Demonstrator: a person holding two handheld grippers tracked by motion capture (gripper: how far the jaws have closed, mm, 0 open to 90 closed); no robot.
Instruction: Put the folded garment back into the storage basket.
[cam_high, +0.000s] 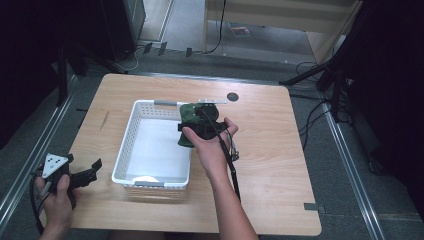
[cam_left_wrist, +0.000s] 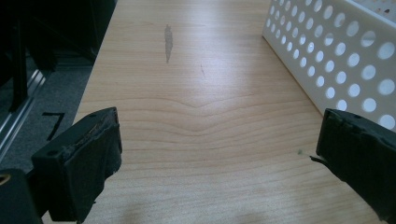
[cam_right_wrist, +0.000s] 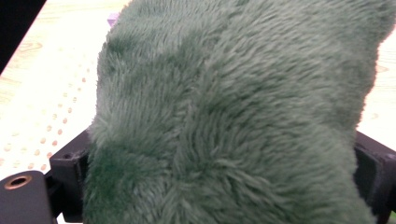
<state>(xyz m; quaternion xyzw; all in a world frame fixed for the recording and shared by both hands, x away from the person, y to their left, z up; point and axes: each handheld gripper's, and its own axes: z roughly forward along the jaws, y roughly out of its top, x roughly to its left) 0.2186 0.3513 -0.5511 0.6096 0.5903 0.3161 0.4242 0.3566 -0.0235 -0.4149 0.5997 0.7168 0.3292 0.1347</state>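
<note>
Bulging between the right gripper's (cam_right_wrist: 224, 186) fingers (cam_right_wrist: 70, 182), green plush (cam_right_wrist: 233, 107).

The fuzzy dark-green plush toy (cam_right_wrist: 233, 116) hides the right gripper's (cam_high: 192, 125) jaw tips. Its shape is cut off by the frame edges.

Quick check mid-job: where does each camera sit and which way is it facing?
High view: above the person's side, looking forward and down at the wooden table; both forearms show.
Left gripper view: on the left tool, facing tabletop beside the white basket; open jaws show.
Right gripper view: on the right tool, facing the green plush toy.
Shared: the basket.
</note>
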